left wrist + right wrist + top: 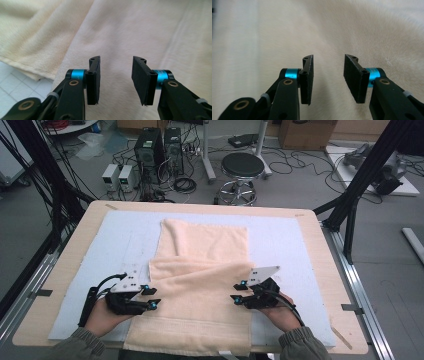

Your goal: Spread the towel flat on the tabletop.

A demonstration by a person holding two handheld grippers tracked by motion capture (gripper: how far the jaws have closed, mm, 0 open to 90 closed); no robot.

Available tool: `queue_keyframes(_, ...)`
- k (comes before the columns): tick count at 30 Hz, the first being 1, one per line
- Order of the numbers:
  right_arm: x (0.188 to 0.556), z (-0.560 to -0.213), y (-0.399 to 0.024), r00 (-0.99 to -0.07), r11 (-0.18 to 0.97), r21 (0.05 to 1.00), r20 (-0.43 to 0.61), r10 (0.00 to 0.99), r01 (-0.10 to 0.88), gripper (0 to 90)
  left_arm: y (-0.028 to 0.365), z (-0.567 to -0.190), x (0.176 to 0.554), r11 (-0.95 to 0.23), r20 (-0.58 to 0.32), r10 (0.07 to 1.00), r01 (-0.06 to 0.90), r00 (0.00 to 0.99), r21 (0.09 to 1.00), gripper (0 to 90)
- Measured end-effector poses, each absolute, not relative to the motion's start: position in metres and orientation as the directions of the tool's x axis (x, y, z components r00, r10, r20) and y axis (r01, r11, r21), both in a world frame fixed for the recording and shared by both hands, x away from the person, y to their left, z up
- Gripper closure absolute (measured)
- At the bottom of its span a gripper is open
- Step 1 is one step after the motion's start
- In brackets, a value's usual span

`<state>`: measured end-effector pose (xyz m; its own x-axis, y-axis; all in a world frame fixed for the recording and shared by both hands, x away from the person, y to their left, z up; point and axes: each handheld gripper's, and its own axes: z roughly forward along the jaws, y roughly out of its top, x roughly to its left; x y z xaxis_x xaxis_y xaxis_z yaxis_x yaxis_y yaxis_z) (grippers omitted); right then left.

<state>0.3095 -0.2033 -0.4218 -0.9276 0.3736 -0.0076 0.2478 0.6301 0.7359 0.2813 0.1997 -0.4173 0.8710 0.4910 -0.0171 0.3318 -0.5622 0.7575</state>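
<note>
A cream towel lies lengthwise on the pale blue mat, its near part folded back on itself across the middle. My left gripper hovers at the towel's left edge, jaws apart with nothing between them. My right gripper stands at the towel's right edge, also open and empty. In the left gripper view the left gripper points over the towel, with the folded layer's hem at the left. In the right gripper view the right gripper faces plain towel.
The wooden table carries the mat. Beyond its far edge stand a black stool, computer towers and loose cables on the floor. Black frame posts rise at both sides.
</note>
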Motion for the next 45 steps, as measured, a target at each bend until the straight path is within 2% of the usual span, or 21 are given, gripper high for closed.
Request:
queue_keyframes(3, 0.32, -0.434, -0.197, -0.923, 0.663, 0.699, -0.011, 0.384, 0.267, 60.6, 0.193, -0.428, 0.291, -0.594, -0.023, 0.483, 0.347, 0.875, 0.726, 58.9)
queue_keyframes(5, 0.325, -0.439, -0.197, -0.919, 0.636, 0.709, 0.044, 0.392, 0.305, 66.1, 0.191, -0.431, 0.292, -0.607, -0.009, 0.477, 0.337, 0.879, 0.72, 62.2)
queue_keyframes(8, 0.324, -0.44, -0.198, -0.926, 0.626, 0.718, 0.065, 0.373, 0.303, 81.2, 0.192, -0.431, 0.29, -0.62, 0.013, 0.48, 0.328, 0.877, 0.713, 77.8)
queue_keyframes(10, 0.322, -0.439, -0.196, -0.932, 0.637, 0.714, 0.06, 0.358, 0.291, 85.1, 0.192, -0.429, 0.288, -0.62, 0.007, 0.483, 0.336, 0.876, 0.709, 83.3)
queue_keyframes(17, 0.296, -0.421, -0.196, -0.959, 0.647, 0.726, 0.064, 0.275, 0.234, 86.2, 0.2, -0.412, 0.253, -0.604, -0.002, 0.439, 0.297, 0.899, 0.739, 86.2)
queue_keyframes(25, 0.236, -0.38, -0.21, -0.982, 0.574, 0.805, 0.05, 0.183, 0.148, 83.2, 0.21, -0.369, 0.192, -0.555, -0.006, 0.368, 0.225, 0.93, 0.801, 84.7)
queue_keyframes(28, 0.228, -0.363, -0.213, -0.984, 0.553, 0.826, 0.007, 0.18, 0.107, 75.8, 0.209, -0.355, 0.19, -0.538, 0.021, 0.36, 0.189, 0.933, 0.822, 71.3)
queue_keyframes(32, 0.249, -0.363, -0.209, -0.972, 0.579, 0.808, -0.036, 0.234, 0.109, 70.8, 0.207, -0.365, 0.217, -0.545, 0.051, 0.406, 0.198, 0.912, 0.814, 66.8)
queue_keyframes(34, 0.265, -0.374, -0.205, -0.966, 0.595, 0.795, -0.045, 0.253, 0.118, 68.0, 0.205, -0.381, 0.236, -0.537, 0.03, 0.442, 0.238, 0.896, 0.81, 66.0)
queue_keyframes(38, 0.297, -0.407, -0.199, -0.949, 0.63, 0.747, 0.004, 0.316, 0.212, 61.6, 0.2, -0.414, 0.27, -0.571, -0.006, 0.48, 0.318, 0.877, 0.757, 60.7)
queue_keyframes(40, 0.308, -0.421, -0.196, -0.945, 0.657, 0.714, 0.02, 0.328, 0.243, 60.1, 0.196, -0.425, 0.281, -0.61, 0.008, 0.488, 0.334, 0.873, 0.719, 58.2)
queue_keyframes(43, 0.316, -0.435, -0.193, -0.94, 0.678, 0.68, 0.05, 0.339, 0.28, 61.7, 0.194, -0.434, 0.286, -0.612, -0.016, 0.478, 0.347, 0.878, 0.711, 57.9)
queue_keyframes(45, 0.317, -0.437, -0.194, -0.936, 0.656, 0.698, 0.062, 0.346, 0.289, 68.4, 0.196, -0.435, 0.285, -0.6, -0.026, 0.483, 0.353, 0.875, 0.718, 61.7)
